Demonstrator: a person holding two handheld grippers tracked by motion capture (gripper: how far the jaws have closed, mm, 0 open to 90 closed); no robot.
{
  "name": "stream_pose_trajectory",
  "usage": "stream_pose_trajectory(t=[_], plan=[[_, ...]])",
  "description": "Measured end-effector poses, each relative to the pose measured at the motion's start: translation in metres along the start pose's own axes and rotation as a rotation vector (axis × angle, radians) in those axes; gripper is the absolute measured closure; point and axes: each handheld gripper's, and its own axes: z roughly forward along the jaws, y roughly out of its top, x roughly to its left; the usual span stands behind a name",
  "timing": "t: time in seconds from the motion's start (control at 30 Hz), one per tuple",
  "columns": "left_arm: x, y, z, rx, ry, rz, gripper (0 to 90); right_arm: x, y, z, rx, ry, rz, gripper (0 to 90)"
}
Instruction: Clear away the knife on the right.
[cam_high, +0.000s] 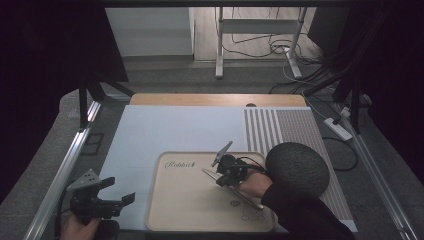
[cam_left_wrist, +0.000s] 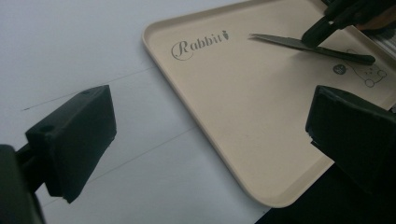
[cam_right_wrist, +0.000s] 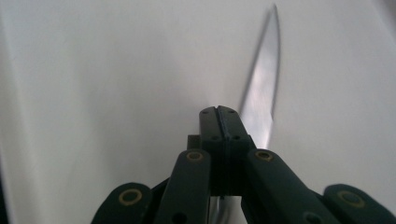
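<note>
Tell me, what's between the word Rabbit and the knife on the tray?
Nothing: bare tray separates the Rabbit lettering from the knife, seen in the left gripper view.

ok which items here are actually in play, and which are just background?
In play:
knife, clamped in the right hand-held gripper
tray, under the knife
left hand-held gripper, open, off the tray

Background:
white mat
striped mat
cables and power strip on the floor

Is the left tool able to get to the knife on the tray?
Probably yes. The left tool is open, off the tray's left edge, with bare tray between it and the knife. But the right tool is already shut on the knife.
</note>
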Motion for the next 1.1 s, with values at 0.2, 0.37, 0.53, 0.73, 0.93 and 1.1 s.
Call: stream_pose_trajectory(t=[0.2, 0.37, 0.53, 0.73, 0.93, 1.1], plan=[[0.000, 0.000, -0.001, -0.001, 0.001, 0.002, 2.7, -0.006, 0.005, 0.018, 0.012, -0.015, -0.018, 89.8], [0.000, -0.001, -0.001, -0.005, -0.003, 0.001, 2.8, -0.018, -0.005, 0.009, 0.041, -0.080, 0.037, 89.9], [0.000, 0.000, 0.000, -0.003, -0.003, 0.003, 2.8, -0.027, -0.023, -0.001, 0.054, -0.096, 0.087, 89.9], [0.000, 0.000, 0.000, -0.001, -0.003, 0.003, 2.8, -0.031, -0.043, -0.012, 0.069, -0.113, 0.106, 89.9], [0.000, 0.000, 0.000, -0.003, -0.004, -0.001, 2.8, -0.025, -0.054, -0.017, 0.085, -0.084, 0.134, 89.8], [0.000, 0.000, 0.000, -0.003, -0.003, 0.001, 2.8, -0.007, -0.058, -0.018, 0.104, -0.059, 0.091, 89.9]])
